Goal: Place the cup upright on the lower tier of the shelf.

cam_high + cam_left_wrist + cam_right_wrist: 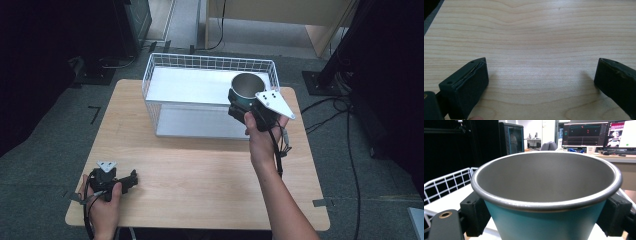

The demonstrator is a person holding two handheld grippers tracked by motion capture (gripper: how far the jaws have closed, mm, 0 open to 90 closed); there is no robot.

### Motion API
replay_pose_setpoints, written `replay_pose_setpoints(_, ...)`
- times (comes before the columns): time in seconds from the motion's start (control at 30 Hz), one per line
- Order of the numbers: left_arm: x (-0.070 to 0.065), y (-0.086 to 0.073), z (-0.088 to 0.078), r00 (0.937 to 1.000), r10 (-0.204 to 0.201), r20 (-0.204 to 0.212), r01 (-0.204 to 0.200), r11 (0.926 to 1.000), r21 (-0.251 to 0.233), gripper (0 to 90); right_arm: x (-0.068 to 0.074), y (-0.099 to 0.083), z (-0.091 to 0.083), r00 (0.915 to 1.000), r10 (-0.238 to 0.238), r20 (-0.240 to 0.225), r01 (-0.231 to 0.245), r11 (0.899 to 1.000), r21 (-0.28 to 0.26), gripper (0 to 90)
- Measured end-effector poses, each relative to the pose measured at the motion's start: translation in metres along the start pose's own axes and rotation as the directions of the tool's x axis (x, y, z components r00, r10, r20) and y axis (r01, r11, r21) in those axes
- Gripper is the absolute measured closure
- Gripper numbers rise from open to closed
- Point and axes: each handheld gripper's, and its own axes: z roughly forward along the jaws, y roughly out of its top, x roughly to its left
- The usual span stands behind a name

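The right claw (246,102) was clenched on a teal cup (247,89) with a bare metal inside, its jaws pressing the cup's two sides just under the rolled rim, holding it upright above the right end of the white wire basket (165,62) on the bench (200,175). This looked like the carry-and-place step, and the next move probably called for lowering the empty cup level onto the basket's shelf before letting go. The left claw (134,179) rested released on the bench near its front left corner, jaws wide apart over bare wood.

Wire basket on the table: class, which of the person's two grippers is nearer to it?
Right. The right gripper holds a teal cup at the wire basket, by its right front corner. The left gripper rests open near the table's front left corner.
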Motion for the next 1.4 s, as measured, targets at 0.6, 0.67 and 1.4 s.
replay_pose_setpoints(0.6, 0.000, 0.000, 0.000, 1.0000, 0.004, 0.005, -0.004, 1.0000, 0.000, 0.0, 0.008, 0.006, 0.065, 0.9997, 0.008, 0.024, -0.009, 1.000, 0.018, 14.1)
replay_pose_setpoints(0.67, -0.001, 0.000, 0.000, 1.0000, 0.002, 0.005, -0.002, 1.0000, 0.000, 0.0, 0.007, 0.007, 0.072, 0.9996, 0.011, 0.027, -0.011, 1.000, 0.024, 14.1)
replay_pose_setpoints(1.4, -0.001, 0.000, 0.000, 1.0000, 0.001, 0.006, -0.001, 1.0000, -0.001, 0.0, 0.010, 0.004, 0.115, 0.9998, 0.001, 0.022, -0.003, 0.997, 0.071, 14.0)
